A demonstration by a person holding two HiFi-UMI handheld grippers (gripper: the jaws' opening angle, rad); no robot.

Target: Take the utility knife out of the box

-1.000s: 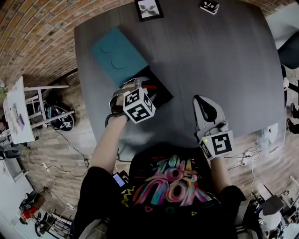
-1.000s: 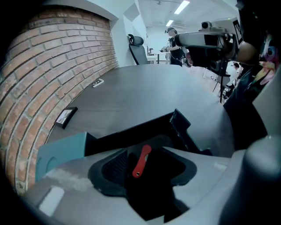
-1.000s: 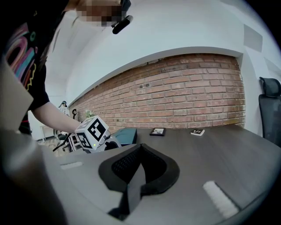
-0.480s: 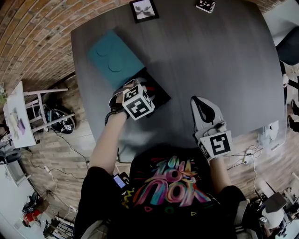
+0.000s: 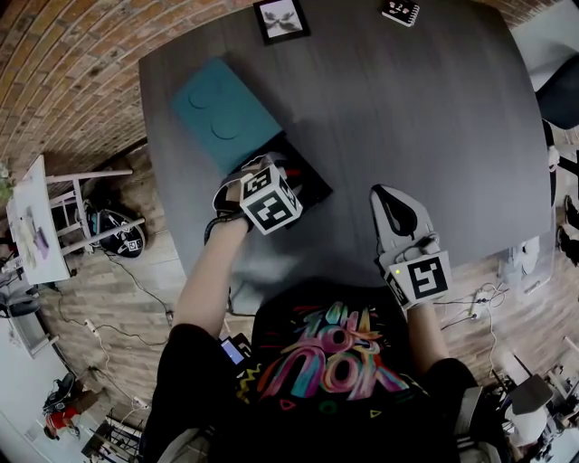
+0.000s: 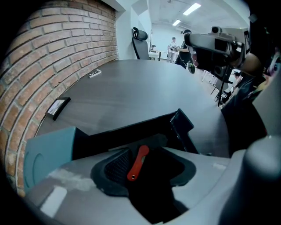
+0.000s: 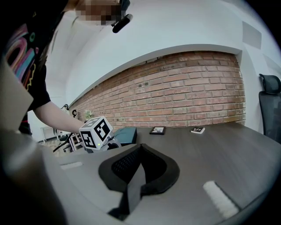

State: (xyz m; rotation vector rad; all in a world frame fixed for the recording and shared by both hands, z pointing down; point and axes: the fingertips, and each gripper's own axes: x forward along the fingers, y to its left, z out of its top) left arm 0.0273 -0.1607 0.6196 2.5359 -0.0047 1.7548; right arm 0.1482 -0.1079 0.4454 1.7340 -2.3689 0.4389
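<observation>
At the far left of the dark grey surface [image 5: 416,108] lies the teal lid [image 5: 223,108], off the box and touching its far-left side. Just right of it and nearer sits the open black box [image 5: 308,178], and the left gripper [image 5: 279,169] reaches down into it. In the left gripper view its fingers [image 6: 117,166] stand partly apart, with the red utility knife [image 6: 138,162] between them. The knife lies inside the box, slanted, its near end close against the ribbed left pad. Whether the pad already presses on it cannot be told, and a dark gap shows on its right side, so it does not look clamped. The knife looks slim, stiff and light, with a smooth handle that could swivel or slide in a loose grip. It is probably best taken across the flat sides of the handle near its middle, so it hangs level. The box walls are close and leave little room, so a straight lift seems wise. No blade shows in these views. Well to the right, near the person's edge of the surface, the right gripper [image 5: 387,194] rests with its fingers pressed together on nothing. At the far edge lie a small framed picture [image 5: 283,18] and a marker card [image 5: 401,11].
</observation>
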